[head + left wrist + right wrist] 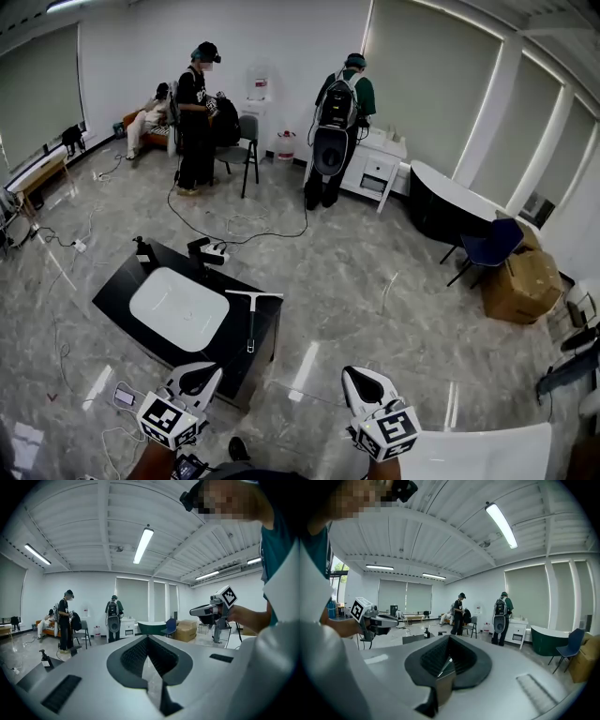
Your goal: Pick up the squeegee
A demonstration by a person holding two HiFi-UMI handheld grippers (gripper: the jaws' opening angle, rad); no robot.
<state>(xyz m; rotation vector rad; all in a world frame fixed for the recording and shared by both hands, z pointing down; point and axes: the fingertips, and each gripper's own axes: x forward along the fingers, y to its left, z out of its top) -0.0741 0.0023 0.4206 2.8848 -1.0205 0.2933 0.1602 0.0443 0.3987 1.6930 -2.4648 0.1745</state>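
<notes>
A: Where is the squeegee (pixel 251 317)?
B: On the worktop (pixel 117 302), at the basin's (pixel 178 307) three o'clock. Left gripper (pixel 199 377) and right gripper (pixel 364 382) both have jaws pressed together, empty. Spread one before reaching its handle.

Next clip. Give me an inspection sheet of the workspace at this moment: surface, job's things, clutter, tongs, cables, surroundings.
Surface: black counter with a white basin set in it, on a glossy grey floor.
Job's things: squeegee lies flat on the counter, right of the basin, blade end away from the person; nothing touches it.
Clutter: pump bottle at the counter's far corner.
Tongs: left tongs and right tongs are both shut and empty, short of the squeegee.
Cables: black cable loops over the floor beyond the counter; power strip beside it.
Surroundings: one person stands by a chair, another at a white cabinet; cardboard box at right.
</notes>
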